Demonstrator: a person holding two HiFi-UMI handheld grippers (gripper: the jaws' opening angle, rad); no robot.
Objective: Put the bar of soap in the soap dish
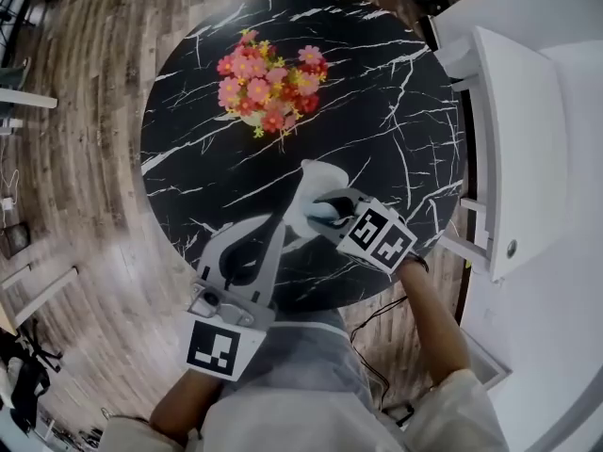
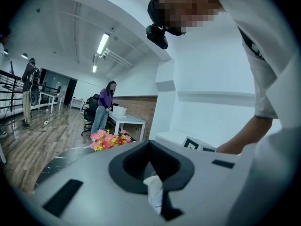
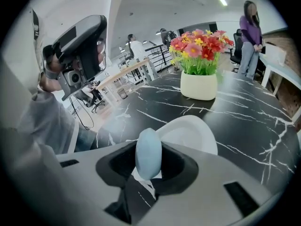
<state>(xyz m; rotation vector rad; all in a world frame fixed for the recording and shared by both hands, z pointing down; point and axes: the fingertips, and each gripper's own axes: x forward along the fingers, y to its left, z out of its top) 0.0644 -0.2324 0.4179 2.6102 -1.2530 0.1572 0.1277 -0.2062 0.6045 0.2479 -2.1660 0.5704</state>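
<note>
Right gripper clamps the blue bar of soap at the soap dish, whose rim left gripper pinches.

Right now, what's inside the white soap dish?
The soap dish looks empty where visible. The blue soap bar, gripped by the right gripper, hides its near edge.

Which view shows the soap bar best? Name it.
The right gripper view: the pale blue soap bar stands large and centred, gripped by the right gripper. The head view shows only a small sliver of it; the left gripper view shows none.
</note>
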